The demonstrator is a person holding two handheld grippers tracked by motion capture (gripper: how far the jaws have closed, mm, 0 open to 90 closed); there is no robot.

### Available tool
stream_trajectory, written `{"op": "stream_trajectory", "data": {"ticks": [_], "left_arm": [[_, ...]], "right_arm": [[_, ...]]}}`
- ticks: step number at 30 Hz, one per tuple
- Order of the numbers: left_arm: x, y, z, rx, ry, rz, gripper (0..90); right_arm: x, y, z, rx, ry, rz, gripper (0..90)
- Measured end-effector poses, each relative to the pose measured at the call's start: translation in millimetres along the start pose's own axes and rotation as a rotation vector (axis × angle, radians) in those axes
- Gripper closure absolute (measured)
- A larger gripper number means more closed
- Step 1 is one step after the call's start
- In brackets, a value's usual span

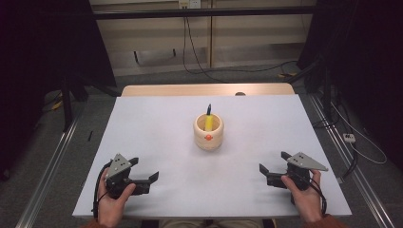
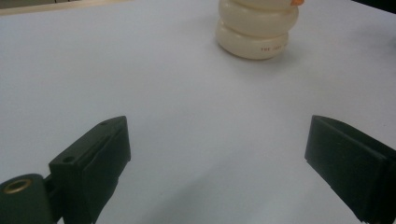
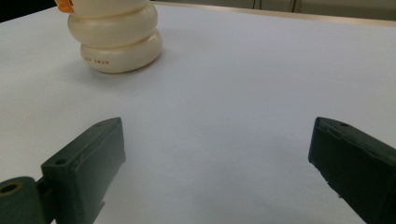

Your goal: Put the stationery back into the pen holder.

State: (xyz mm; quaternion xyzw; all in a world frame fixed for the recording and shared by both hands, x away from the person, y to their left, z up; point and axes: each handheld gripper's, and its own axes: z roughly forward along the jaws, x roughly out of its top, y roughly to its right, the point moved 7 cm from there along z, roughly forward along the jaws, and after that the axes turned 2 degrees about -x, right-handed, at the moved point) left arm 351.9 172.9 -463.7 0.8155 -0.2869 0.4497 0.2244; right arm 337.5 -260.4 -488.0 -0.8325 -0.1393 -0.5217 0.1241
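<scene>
A cream ribbed pot with an orange mark on its front stands at the middle of the white table. A yellow pen with a dark tip stands upright inside it. My left gripper rests near the front left edge, open, nothing between its jaws. My right gripper sits at the front right, also open and empty. The pot's base is far ahead in the left gripper view, beyond the open left gripper. The right gripper view has the pot at upper left, past the open right gripper.
A wooden tabletop edge runs behind the white surface. Cables trail on the floor at the right, and metal rails flank the table. A person's hands hold both grippers at the near edge.
</scene>
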Motion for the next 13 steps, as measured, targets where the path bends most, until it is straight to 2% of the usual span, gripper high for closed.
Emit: {"op": "stream_trajectory", "data": {"ticks": [10,13], "left_arm": [[0.0,-0.6,-0.8,0.002,0.001,-0.004,6.7],[0.3,-1.2,-1.0,0.002,0.008,-0.020,6.8]], "right_arm": [[0.7,0.0,-1.1,0.003,0.016,0.002,3.2],[1.1,0.3,-0.5,0.005,0.014,0.009,3.1]]}}
